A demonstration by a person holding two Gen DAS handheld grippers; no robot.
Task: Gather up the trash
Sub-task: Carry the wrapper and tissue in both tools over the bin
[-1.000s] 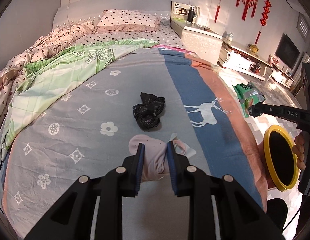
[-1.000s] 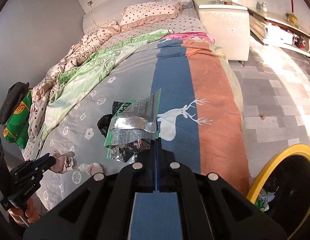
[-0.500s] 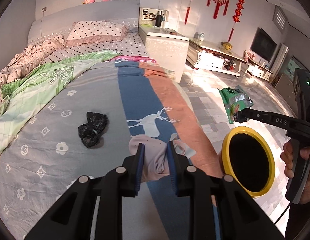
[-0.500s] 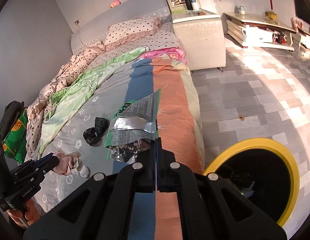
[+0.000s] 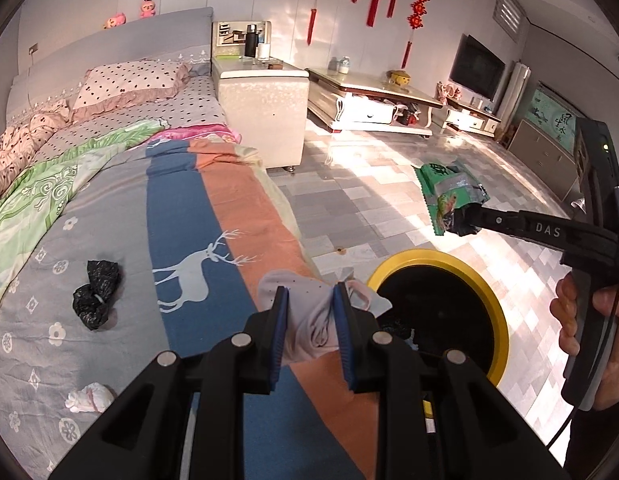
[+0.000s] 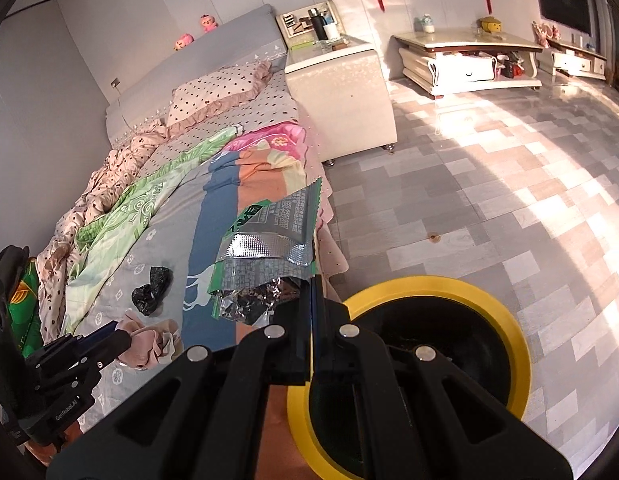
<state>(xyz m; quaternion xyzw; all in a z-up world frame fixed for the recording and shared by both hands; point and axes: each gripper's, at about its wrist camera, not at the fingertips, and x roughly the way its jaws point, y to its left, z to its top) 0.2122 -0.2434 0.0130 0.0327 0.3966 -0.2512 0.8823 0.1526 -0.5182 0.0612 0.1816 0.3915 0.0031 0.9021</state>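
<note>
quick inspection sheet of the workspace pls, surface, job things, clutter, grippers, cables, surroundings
surface: patterned grey, blue and orange bedspread, rumpled bedding behind
job's things: round yellow-rimmed black bin on floor beside bed; crumpled black plastic bag and white tissue wad lying on bedspread
clutter: nothing seen
grippers: left gripper clamps crumpled pale pink cloth; right gripper shut on green foil snack wrapper
cables: thin black cable below right hand
surroundings: white nightstand, tiled floor

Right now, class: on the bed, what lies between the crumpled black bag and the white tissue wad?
Nothing: in the left wrist view, only bare grey flowered blanket separates the black bag from the tissue wad.
</note>
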